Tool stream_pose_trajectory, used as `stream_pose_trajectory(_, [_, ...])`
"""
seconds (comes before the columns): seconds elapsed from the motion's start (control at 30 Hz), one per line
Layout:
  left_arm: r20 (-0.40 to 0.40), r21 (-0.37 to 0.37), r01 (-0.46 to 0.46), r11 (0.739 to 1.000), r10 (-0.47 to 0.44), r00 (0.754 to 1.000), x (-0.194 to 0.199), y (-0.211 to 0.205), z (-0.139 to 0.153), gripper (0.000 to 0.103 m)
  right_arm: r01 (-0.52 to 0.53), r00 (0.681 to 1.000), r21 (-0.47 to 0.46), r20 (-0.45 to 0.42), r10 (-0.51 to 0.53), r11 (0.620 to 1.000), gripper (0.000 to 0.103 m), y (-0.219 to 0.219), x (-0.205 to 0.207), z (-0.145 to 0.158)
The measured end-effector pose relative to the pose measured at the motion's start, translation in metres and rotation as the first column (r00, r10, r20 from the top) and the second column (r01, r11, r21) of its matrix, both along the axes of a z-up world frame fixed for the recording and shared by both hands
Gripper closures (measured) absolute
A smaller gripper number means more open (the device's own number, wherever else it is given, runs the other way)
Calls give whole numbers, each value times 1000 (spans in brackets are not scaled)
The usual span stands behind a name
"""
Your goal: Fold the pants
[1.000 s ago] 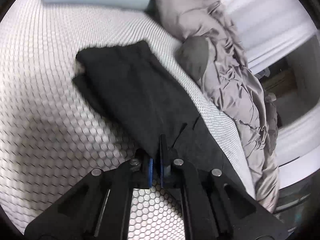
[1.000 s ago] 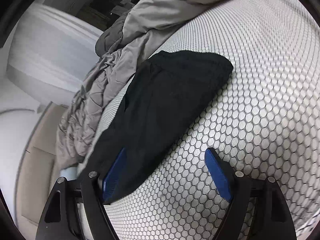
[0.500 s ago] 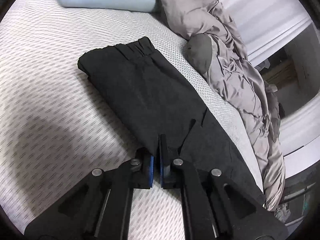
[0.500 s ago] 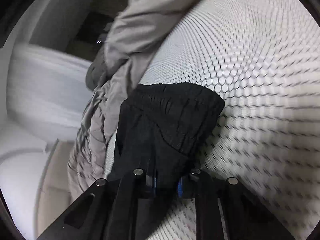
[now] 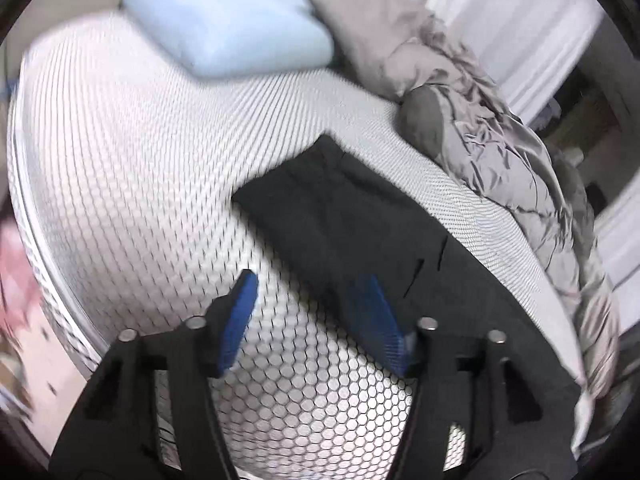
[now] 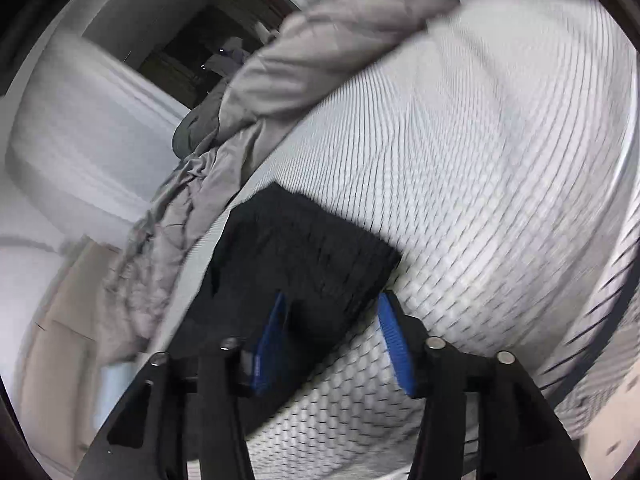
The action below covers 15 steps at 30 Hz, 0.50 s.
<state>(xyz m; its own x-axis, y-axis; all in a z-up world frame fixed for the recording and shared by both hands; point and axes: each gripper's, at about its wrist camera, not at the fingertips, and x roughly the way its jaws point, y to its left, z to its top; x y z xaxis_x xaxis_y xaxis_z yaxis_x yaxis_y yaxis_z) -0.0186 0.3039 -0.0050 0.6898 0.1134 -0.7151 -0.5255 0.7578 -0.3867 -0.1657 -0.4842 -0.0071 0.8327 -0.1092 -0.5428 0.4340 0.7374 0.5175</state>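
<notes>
your left gripper (image 5: 310, 312) has just been opening; its blue pads (image 5: 240, 320) stand apart with only the honeycomb-patterned mattress (image 5: 120, 168) between them. the folded black pants (image 5: 360, 224) lie near the mattress's right edge, beside the crumpled grey duvet (image 5: 500, 136). a light blue pillow (image 5: 228, 24) sits at the far end.

Each tool (image 5: 308, 300) (image 6: 332, 316) has black angular arms, silver round screws and ribbed blue pads.
</notes>
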Motion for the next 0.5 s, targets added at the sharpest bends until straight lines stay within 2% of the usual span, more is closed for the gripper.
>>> stream_pose_trajectory(0.07, [16, 39, 51, 998, -51, 999, 5, -4, 17, 36, -35, 999, -84, -26, 33, 996, 38, 11, 1, 16])
stream_pose_trajectory(0.13, [38, 61, 143, 988, -146, 989, 16, -12, 32, 13, -99, 995, -156, -48, 92, 983, 24, 25, 15, 33])
stream_pose_trajectory(0.2, [28, 65, 237, 969, -239, 971, 34, -25, 42, 2, -213, 977, -239, -71, 202, 947, 18, 49, 38, 49])
stream_pose_trajectory(0.27, [25, 89, 340, 936, -343, 939, 55, -47, 51, 1, -297, 954, -288, -120, 273, 910, 18, 69, 67, 57])
stream_pose_trajectory(0.4, [-41, 211, 502, 839, -506, 862, 99, -100, 56, 1, -480, 876, -322, -234, 422, 816, 18, 120, 133, 59])
stream_pose_trajectory(0.5, [-171, 279, 643, 713, -622, 764, 139, -141, 45, 1, -621, 783, -341, -303, 543, 705, 18, 161, 191, 52])
